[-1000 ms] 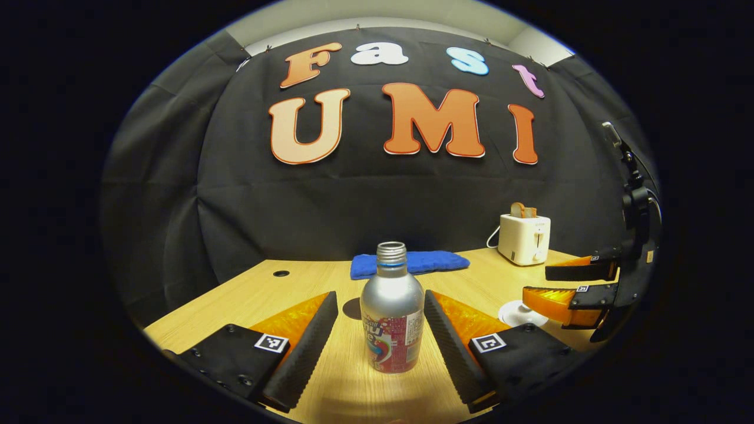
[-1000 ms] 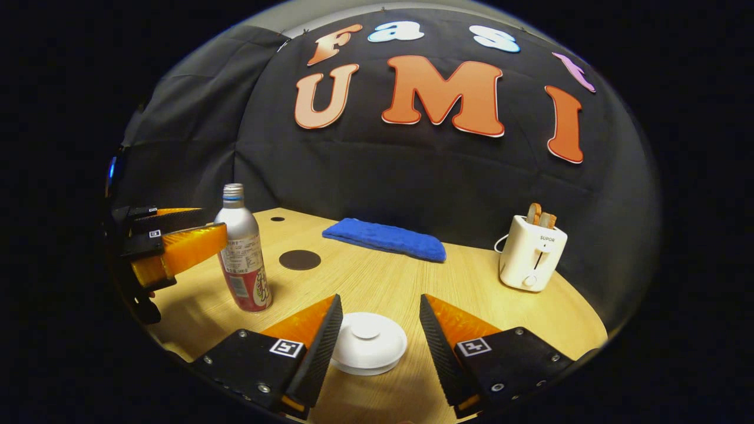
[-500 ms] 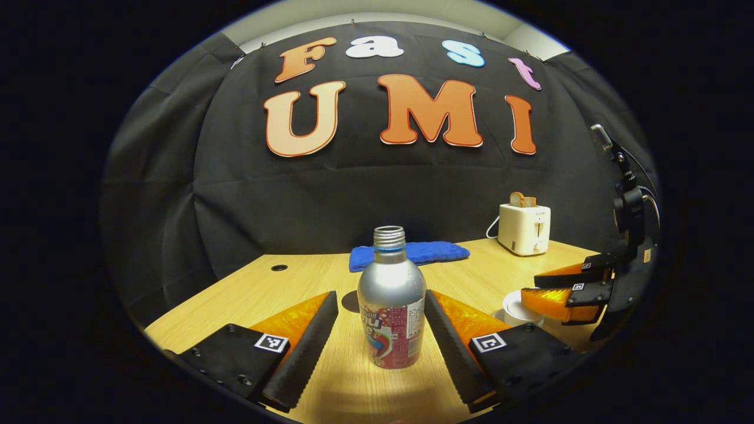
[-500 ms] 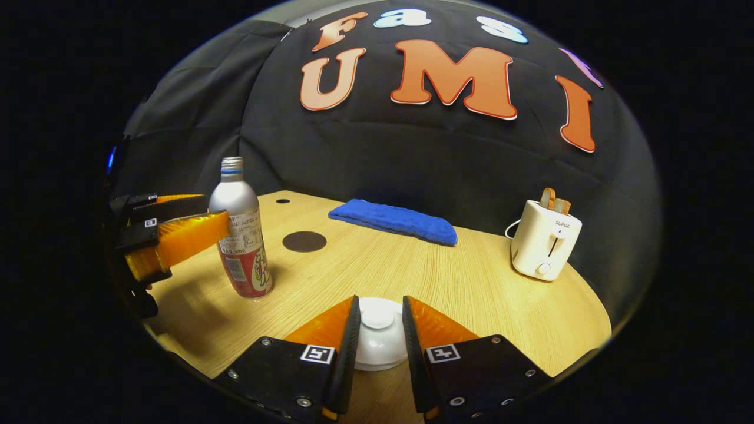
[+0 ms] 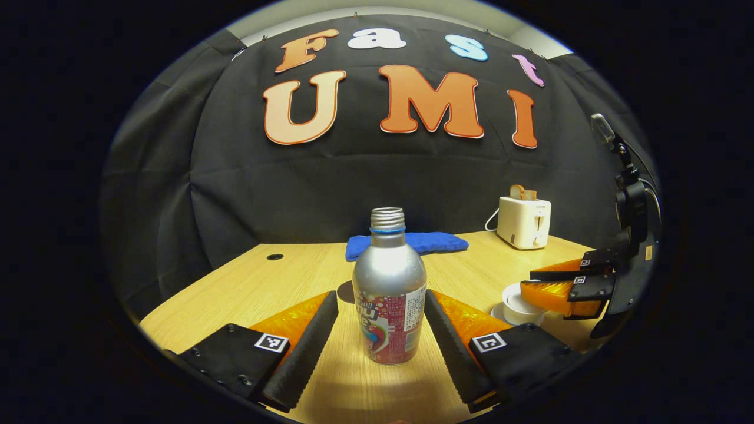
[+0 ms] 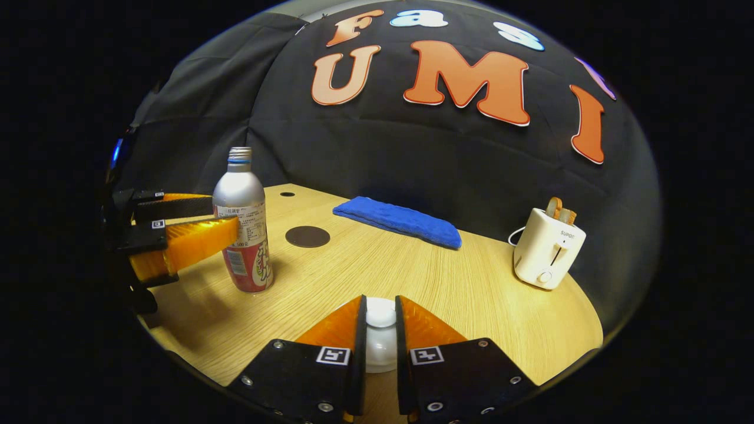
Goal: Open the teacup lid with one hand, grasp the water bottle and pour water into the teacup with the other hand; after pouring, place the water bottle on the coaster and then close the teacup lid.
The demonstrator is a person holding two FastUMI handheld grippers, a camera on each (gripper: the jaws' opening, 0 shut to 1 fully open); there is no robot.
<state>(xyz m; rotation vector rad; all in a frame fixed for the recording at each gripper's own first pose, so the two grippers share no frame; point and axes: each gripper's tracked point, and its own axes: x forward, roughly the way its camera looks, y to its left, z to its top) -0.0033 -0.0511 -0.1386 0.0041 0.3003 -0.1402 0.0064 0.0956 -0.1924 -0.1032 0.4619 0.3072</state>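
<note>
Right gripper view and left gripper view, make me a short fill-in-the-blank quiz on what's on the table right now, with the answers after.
1. The right gripper has its jaws closed on the knob of the white ____.
2. The water bottle stands upright between the open jaws of the ____ gripper.
3. Behind the bottle, the round dark coaster lies flat on the table with ____ on it.
4. The toaster holds slices of ____.

Answers: teacup lid; left; nothing; bread

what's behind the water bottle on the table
In the left gripper view, behind the water bottle lie a dark round coaster, mostly hidden by it, and farther back a blue cloth. The coaster shows whole in the right gripper view.
</note>
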